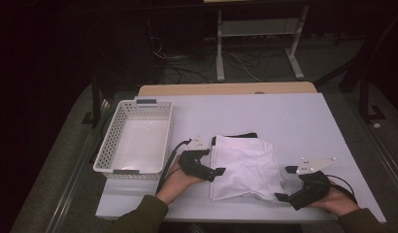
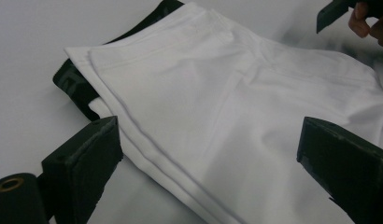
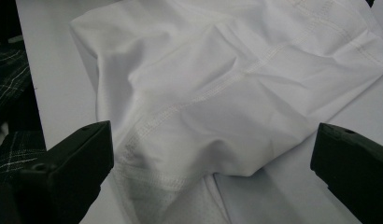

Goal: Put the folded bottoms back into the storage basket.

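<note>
Left tool (image 1: 214, 171): held in the person's left hand (image 1: 175, 180) at the 9 o'clock edge of the folded white garment (image 1: 245, 167). Its jaws stand spread and pinch nothing. In the left gripper view the cloth's layered edge lies between them, clear of both pads.

Right tool (image 1: 286, 183): held in the person's right hand (image 1: 335, 200) at the garment's 4 o'clock corner. Its jaws are spread wide. In the right gripper view a rumpled, stitched fold of the cloth lies between them, and neither pad presses on it.

Folded white garment: lies flat on the table (image 1: 294, 126), a little toward 6 o'clock from the table's middle, between the two tools. Stitched seams run across it.

Dark cloth (image 1: 236, 136): a black strip shows from under the garment at its 12 o'clock edge. In the left gripper view (image 2: 73, 84) it lies beneath the white layers at the far corner.

White basket (image 1: 109, 145): a plastic tray with perforated walls at 9 o'clock on the table, just beside the left tool and apart from the garment. It has a dark grip at each short end.

Basket contents: the bare white floor (image 1: 141, 143) is in sight, with nothing lying on it.

Table: a pale top with a wooden strip (image 1: 226, 89) along its 12 o'clock edge.
</note>
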Demonstrator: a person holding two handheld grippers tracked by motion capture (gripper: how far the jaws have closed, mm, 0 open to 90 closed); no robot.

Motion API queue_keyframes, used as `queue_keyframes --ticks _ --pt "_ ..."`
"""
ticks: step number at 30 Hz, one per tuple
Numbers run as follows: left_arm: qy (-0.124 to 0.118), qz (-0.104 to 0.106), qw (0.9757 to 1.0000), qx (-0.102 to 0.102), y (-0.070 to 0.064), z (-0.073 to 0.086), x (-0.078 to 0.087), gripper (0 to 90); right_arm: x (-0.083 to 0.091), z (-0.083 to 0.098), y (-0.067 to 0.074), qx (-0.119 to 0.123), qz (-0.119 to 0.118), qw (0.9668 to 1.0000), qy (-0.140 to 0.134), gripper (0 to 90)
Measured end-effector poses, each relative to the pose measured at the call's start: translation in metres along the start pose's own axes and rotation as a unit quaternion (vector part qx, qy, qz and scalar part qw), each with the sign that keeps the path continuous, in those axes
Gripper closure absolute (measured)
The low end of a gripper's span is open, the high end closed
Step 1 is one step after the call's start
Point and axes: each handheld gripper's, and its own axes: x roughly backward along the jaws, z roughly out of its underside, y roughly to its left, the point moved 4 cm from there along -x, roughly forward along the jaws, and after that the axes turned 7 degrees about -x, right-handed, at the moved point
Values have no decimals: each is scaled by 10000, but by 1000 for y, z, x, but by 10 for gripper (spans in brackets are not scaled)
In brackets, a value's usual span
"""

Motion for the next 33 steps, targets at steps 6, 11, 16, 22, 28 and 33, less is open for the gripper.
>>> queue_keyframes --ticks 6,11,16,22,28,33 --pt "-63 -143 9998 88 11 -4 -3 138 0 0 1 30 -36 10000 7 0" --pt "-53 -190 9998 95 16 -8 -7 165 0 0 1 33 -41 10000 12 0" --pt "-59 -242 9996 135 22 -10 -9 194 0 0 1 32 -45 10000 12 0" --pt "-79 -248 9995 197 28 -15 -12 235 0 0 1 36 -57 10000 5 0" --pt "-46 -333 9993 184 35 -18 -17 278 0 0 1 53 -72 10000 3 0" --pt "-15 -450 9989 126 42 -22 -22 314 0 0 1 58 -76 10000 13 0"
